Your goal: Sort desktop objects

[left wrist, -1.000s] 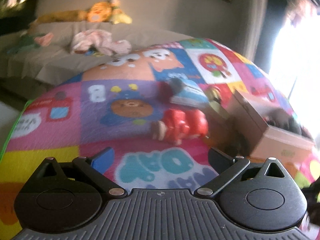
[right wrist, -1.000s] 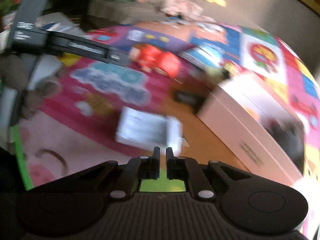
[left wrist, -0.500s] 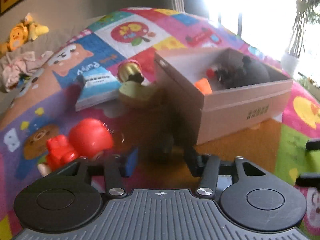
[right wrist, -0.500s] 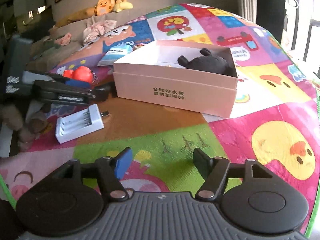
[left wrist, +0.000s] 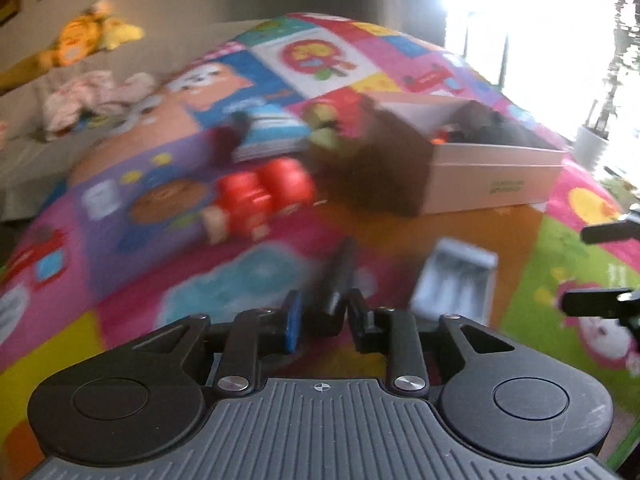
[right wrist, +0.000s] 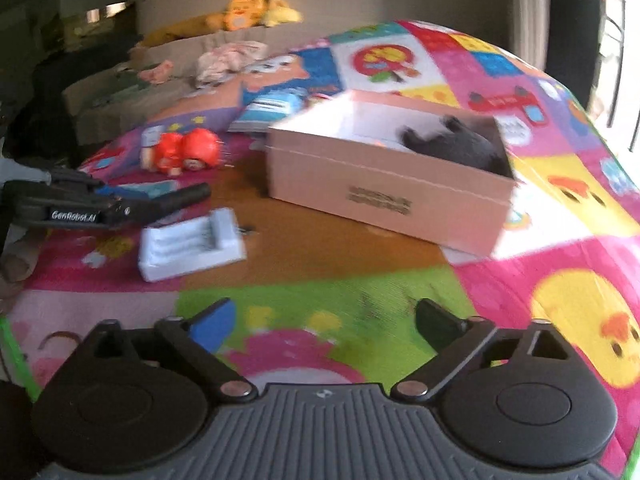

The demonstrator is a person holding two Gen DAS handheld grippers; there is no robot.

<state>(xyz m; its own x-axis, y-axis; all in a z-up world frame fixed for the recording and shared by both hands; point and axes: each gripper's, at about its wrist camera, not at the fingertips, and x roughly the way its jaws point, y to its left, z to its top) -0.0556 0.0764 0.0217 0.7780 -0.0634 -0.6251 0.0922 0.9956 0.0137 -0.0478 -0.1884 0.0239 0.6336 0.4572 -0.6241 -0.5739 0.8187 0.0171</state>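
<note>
My left gripper is shut on a black stick-shaped object, held above the play mat; the object also shows in the right wrist view. My right gripper is open and empty over the green part of the mat. A pink cardboard box lies open with a black plush toy inside; the box also shows in the left wrist view. A white battery charger lies on the orange patch. A red toy figure lies further back.
A blue-white booklet and a green-yellow toy lie behind the box. The colourful mat covers the floor. A grey sofa with clothes and a plush tiger stands at the back. A bright window is at the right.
My left gripper has closed on the black object and pulled back from the box. My right gripper has opened wider and shifted slightly.
</note>
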